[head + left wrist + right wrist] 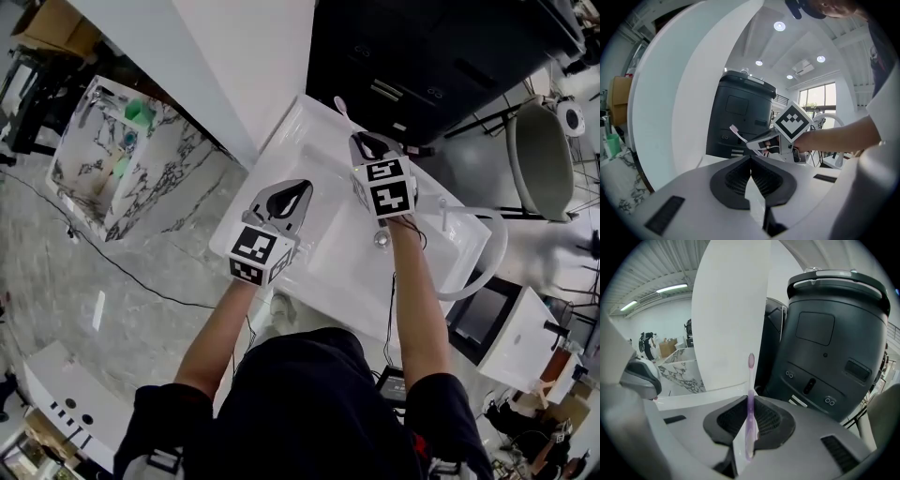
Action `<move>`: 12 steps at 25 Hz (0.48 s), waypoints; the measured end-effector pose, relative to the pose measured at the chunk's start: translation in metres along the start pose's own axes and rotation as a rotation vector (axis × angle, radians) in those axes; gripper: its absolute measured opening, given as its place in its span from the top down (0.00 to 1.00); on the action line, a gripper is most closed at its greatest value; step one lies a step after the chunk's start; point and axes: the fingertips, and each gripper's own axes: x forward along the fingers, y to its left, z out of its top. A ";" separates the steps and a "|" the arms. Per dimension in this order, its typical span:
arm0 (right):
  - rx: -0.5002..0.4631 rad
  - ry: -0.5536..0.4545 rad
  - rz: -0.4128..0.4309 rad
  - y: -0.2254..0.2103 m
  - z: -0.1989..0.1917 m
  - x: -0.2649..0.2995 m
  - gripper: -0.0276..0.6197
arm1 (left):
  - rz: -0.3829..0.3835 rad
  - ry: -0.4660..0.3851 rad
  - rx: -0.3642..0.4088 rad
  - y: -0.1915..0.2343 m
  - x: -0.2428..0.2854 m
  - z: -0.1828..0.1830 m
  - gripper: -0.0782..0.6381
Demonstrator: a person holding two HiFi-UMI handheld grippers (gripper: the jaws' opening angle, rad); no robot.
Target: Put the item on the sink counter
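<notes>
Toothbrush (750, 377) upright in pinch of right gripper (749, 400) (handle end hidden); left gripper (751, 159) pressed together, empty

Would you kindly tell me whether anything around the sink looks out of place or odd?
Nothing looks spilled or damaged. The only item off its place is the toothbrush, clamped in the jaws of the right gripper above the sink, not yet set down. The left gripper is shut and empty.
</notes>
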 end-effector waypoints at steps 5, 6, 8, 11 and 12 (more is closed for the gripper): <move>-0.010 0.061 0.021 -0.007 -0.021 0.029 0.86 | 0.013 0.030 0.025 0.008 0.015 -0.011 0.87; -0.017 0.074 0.027 -0.008 -0.024 0.034 0.86 | 0.015 0.034 0.029 0.009 0.018 -0.013 0.87; -0.041 0.101 0.035 -0.009 -0.031 0.043 0.86 | 0.018 0.040 0.031 0.011 0.023 -0.016 0.87; -0.117 0.148 0.042 -0.011 -0.041 0.055 0.86 | 0.023 0.050 0.036 0.014 0.031 -0.021 0.87; -0.143 0.161 0.050 -0.010 -0.043 0.060 0.86 | 0.026 0.054 0.041 0.015 0.032 -0.023 0.87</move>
